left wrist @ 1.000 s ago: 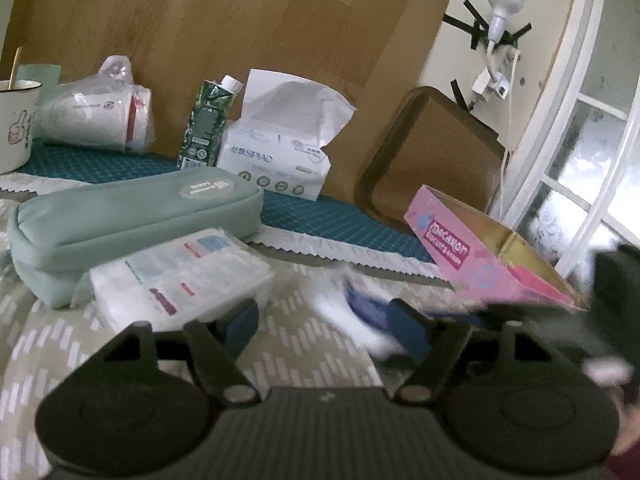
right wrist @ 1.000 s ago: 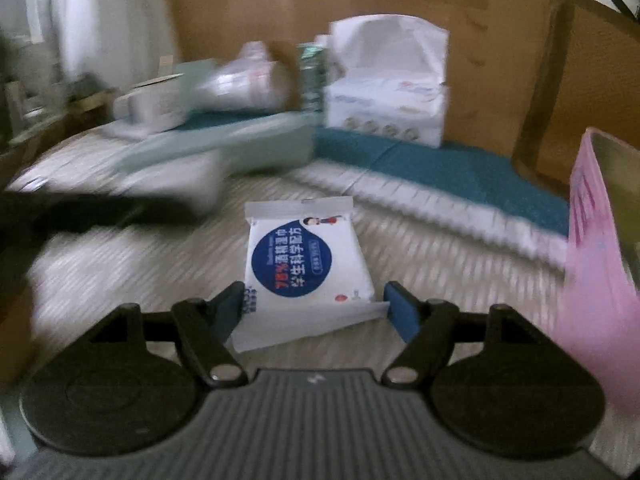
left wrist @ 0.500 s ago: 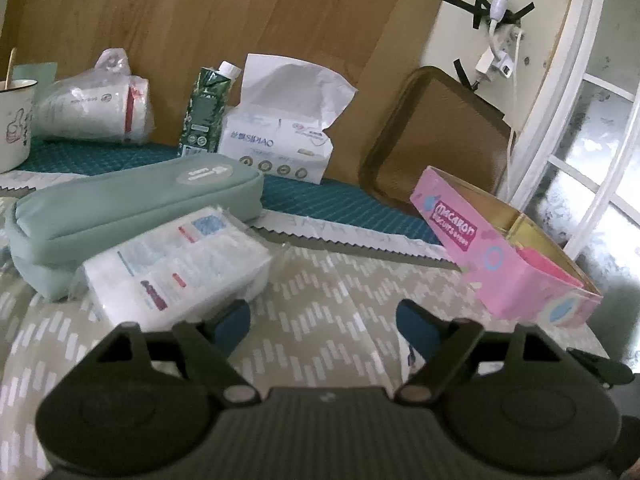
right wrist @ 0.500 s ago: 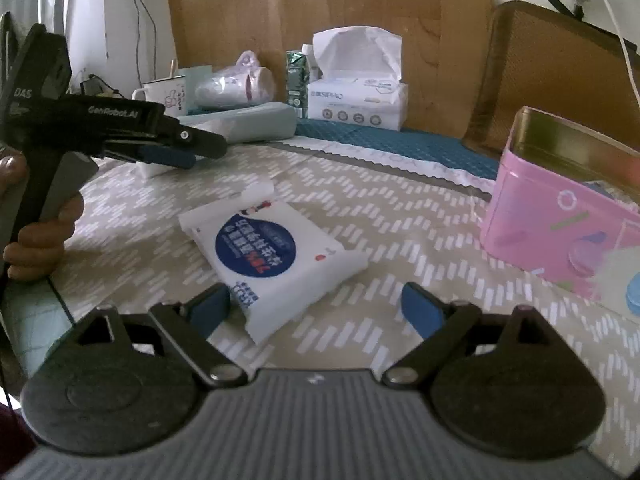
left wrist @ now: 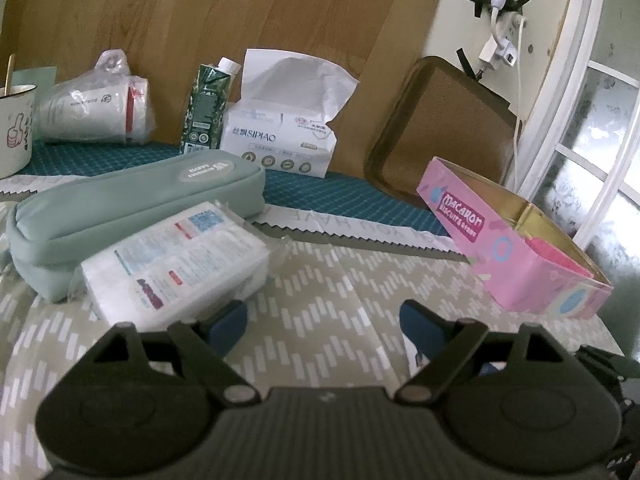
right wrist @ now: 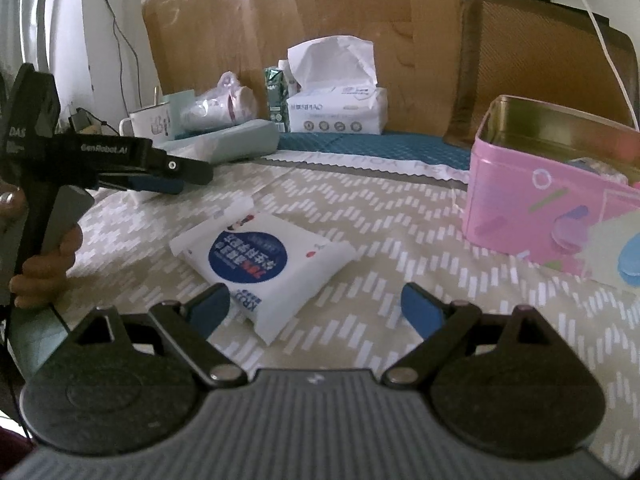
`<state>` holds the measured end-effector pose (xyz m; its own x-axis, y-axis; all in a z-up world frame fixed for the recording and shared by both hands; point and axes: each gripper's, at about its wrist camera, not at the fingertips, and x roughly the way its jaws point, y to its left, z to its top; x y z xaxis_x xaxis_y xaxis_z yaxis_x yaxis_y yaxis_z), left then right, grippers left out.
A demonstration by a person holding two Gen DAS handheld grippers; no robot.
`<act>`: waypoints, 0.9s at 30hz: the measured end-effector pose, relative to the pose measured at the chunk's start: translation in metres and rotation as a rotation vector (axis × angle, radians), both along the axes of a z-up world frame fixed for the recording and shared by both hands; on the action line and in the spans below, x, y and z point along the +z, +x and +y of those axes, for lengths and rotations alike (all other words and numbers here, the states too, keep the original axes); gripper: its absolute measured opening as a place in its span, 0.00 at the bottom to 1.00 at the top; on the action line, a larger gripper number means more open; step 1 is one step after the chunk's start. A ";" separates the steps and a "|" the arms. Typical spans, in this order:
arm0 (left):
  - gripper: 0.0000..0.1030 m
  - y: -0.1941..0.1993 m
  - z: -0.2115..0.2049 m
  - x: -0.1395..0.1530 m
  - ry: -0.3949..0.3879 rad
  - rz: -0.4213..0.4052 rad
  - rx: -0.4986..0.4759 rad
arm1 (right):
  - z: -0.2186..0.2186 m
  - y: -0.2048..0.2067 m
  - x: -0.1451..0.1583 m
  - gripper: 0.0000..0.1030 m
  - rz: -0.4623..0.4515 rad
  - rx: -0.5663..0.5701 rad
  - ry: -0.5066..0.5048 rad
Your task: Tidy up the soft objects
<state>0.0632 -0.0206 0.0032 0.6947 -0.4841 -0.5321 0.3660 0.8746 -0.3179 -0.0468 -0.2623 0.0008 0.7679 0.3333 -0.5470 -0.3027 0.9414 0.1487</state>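
A white wipes pack with a blue round label [right wrist: 264, 264] lies on the patterned cloth just ahead of my open, empty right gripper [right wrist: 316, 308], nearer its left finger. A second white tissue pack [left wrist: 176, 264] lies against a teal pencil pouch [left wrist: 132, 208], just ahead and left of my open, empty left gripper [left wrist: 324, 320]. The open pink Macaron tin [left wrist: 516, 256] stands at the right; it also shows in the right wrist view [right wrist: 548, 208]. The left gripper also shows in the right wrist view [right wrist: 160, 180], at the left.
At the back stand a SIPIAO tissue box [left wrist: 284, 136], a green carton [left wrist: 206, 108], bagged cups [left wrist: 96, 112] and a mug [left wrist: 14, 128]. A brown tray [left wrist: 440, 128] leans on the wall. A wooden board [left wrist: 240, 12] backs the table.
My right gripper has drawn back from the blue-label wipes pack and let it lie on the cloth. My left gripper has steadied near the tissue pack.
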 end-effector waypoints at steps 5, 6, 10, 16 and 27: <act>0.85 0.002 0.000 0.000 0.001 0.005 -0.009 | -0.001 -0.001 0.001 0.92 -0.004 -0.006 -0.001; 0.86 0.002 0.001 0.000 -0.007 0.005 -0.016 | 0.000 -0.002 0.001 0.92 -0.006 -0.009 -0.004; 0.86 -0.001 0.000 0.003 -0.032 -0.001 -0.046 | 0.001 -0.005 0.001 0.92 -0.010 -0.008 -0.012; 0.79 -0.018 -0.035 0.007 -0.010 0.021 -0.185 | 0.009 -0.012 0.002 0.89 -0.028 0.038 -0.037; 0.60 -0.021 -0.065 0.016 -0.015 0.078 -0.209 | 0.030 -0.014 0.015 0.42 -0.126 0.037 -0.101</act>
<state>0.0420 -0.0857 0.0191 0.5353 -0.6214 -0.5720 0.5122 0.7774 -0.3651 -0.0609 -0.2325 0.0161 0.8210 0.3106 -0.4790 -0.3476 0.9376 0.0122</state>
